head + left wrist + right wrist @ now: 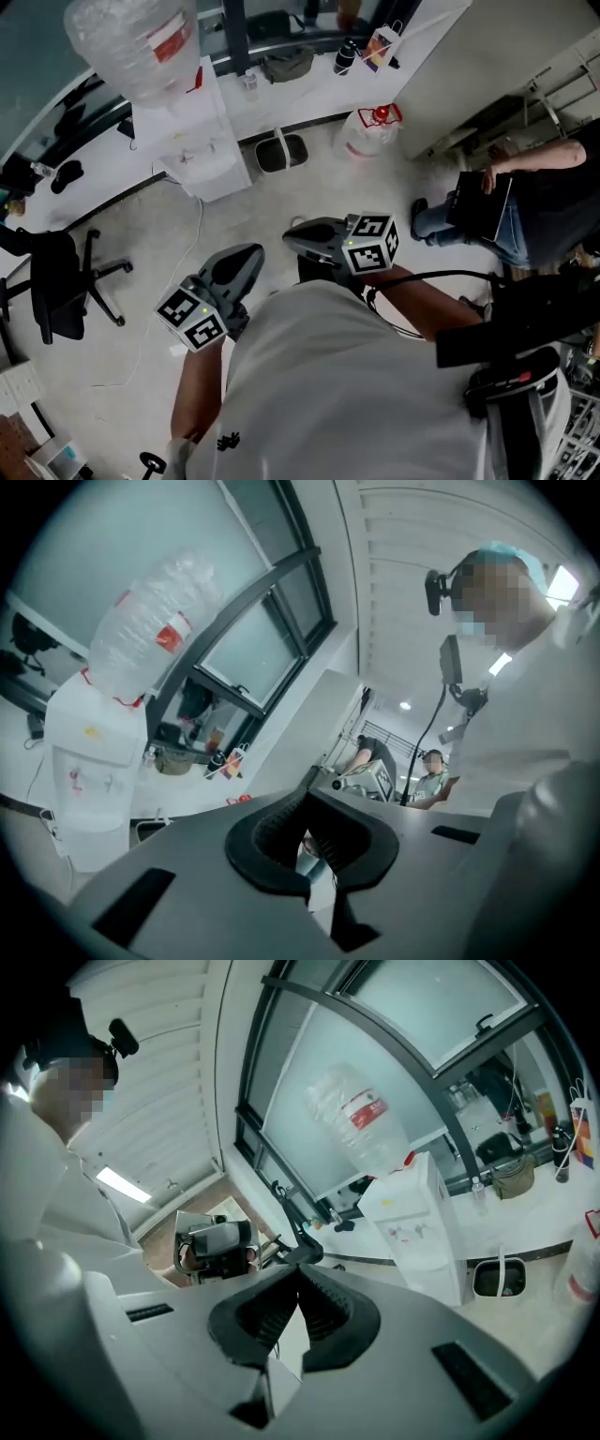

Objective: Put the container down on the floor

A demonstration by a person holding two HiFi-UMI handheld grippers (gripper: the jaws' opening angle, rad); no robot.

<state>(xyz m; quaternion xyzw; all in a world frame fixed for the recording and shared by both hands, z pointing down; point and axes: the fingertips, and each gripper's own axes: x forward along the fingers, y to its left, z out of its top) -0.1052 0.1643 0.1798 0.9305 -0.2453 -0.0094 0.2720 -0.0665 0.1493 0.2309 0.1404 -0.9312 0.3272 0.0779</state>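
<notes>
While raised near chest, left gripper (246, 261) and right gripper (298, 240) both pinched shut, nothing between jaws of either. Jug (368, 131), likely task's container, upright on floor at far side, slightly right, by counter, well apart from both. Seemingly set down already, or not yet picked up. Risks if regrasped: toppling from nudge by closed jaws; slipping of smooth round wall from narrow pads; clipping seated person (506, 211) on swing right.

Overhead head cam; dispenser (192, 141) in all views
</notes>
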